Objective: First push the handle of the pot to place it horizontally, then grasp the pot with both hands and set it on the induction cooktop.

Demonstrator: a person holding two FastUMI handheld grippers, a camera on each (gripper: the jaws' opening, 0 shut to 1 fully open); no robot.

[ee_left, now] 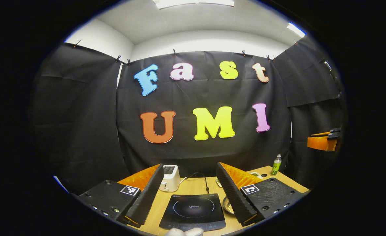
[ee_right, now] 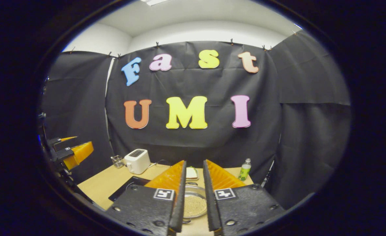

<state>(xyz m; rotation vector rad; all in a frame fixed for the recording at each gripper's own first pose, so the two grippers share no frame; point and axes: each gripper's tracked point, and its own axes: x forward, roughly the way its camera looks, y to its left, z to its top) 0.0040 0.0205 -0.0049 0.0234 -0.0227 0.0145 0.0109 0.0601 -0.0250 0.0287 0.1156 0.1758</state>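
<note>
The black induction cooktop lies on the wooden table, straight ahead of my left gripper, which hovers above it with its fingers spread wide and nothing between them. A sliver of the metal pot peeks out beside its right finger. In the right gripper view the pot, filled with small pale grains, sits just beyond my right gripper; the fingers stand a narrow gap apart, holding nothing. Its handle is hidden. The cooktop lies left of the pot. The left gripper shows far left.
A white toaster stands behind the cooktop with a cable trailing right. A green bottle stands at the table's far right corner. A small glass holder sits left of the toaster. A pale dish lies behind the pot.
</note>
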